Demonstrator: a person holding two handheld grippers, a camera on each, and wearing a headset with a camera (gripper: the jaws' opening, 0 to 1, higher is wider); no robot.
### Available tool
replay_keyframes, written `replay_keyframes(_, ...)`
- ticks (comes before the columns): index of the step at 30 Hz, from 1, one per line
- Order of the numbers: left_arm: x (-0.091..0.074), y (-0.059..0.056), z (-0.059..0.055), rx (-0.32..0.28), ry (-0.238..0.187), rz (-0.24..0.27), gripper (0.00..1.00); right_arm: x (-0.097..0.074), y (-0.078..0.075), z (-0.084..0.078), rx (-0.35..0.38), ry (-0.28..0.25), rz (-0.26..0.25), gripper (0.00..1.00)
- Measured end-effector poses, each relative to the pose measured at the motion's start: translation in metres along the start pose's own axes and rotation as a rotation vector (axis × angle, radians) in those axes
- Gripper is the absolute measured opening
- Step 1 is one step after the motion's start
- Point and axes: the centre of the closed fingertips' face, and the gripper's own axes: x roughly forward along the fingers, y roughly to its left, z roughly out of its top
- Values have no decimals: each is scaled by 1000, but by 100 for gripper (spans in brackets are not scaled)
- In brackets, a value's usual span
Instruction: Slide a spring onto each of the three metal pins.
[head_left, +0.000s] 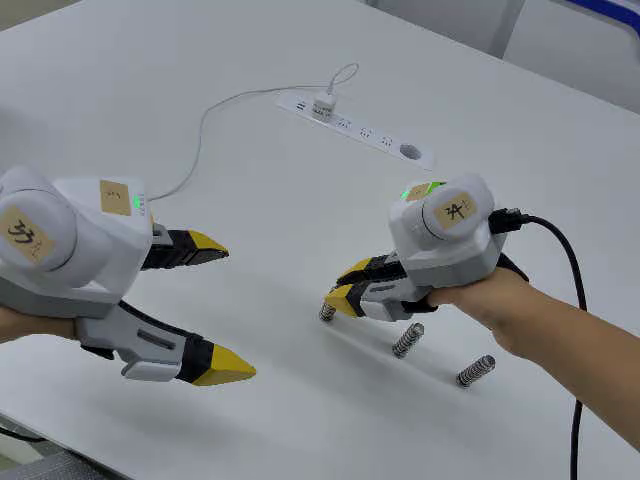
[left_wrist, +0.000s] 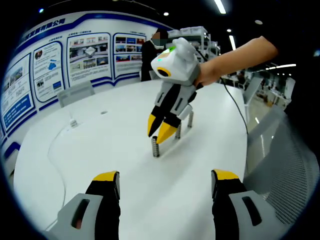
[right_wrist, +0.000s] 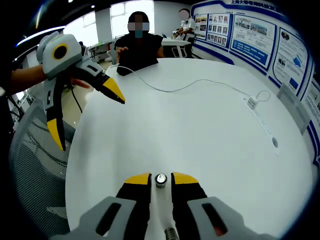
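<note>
The right gripper (head_left: 348, 283) has a white plastic shell and black fingers capped in yellow wedges. It is tipped down over the nearest coiled grey metal spring (head_left: 327, 312), which stands on its pin on the smooth white round table (head_left: 150, 60). In the right gripper view the pin's shiny round top (right_wrist: 160, 180) sits squarely between the two yellow tips, which flank it closely. In the left gripper view the spring's upper end lies just at those tips. The jaws stand narrow, but whether they actually pinch the spring I cannot tell. A bare hand (head_left: 480, 295) wraps the gripper's handle, and a black cable (head_left: 565, 270) trails from its rear.

Two more ribbed coils stand in a row beyond the first, clear of any finger: the middle spring (head_left: 407, 340) under the gripper's body, and the end spring (head_left: 476, 370) out past the wrist.

The left gripper (head_left: 218, 305) hovers well apart to the side — jaws spread wide, nothing between them.

Farther back lies a long white power strip (head_left: 355, 127) with a small white plug adapter (head_left: 322, 106) seated in it and a thin white cord (head_left: 215, 104) curling across the tabletop.
</note>
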Motion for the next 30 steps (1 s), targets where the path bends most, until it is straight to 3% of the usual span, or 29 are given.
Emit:
replay_keyframes(11,1,-3,12,32,3,-9,76,-24,-3,6,20,-43,-32,17)
replay_keyframes(15,-1,-3,18,43,-3,-6,76,-40,-6,5,41,-83,-60,18)
replay_keyframes(18,-1,-3,21,50,-4,-7,76,-52,-9,-1,60,-101,-77,18)
replay_keyframes(21,-1,-3,24,58,1,-4,76,-66,-16,-5,46,-125,-131,20)
replay_keyframes(30,-7,4,46,75,-29,23,77,-106,-22,-21,113,-184,-199,22)
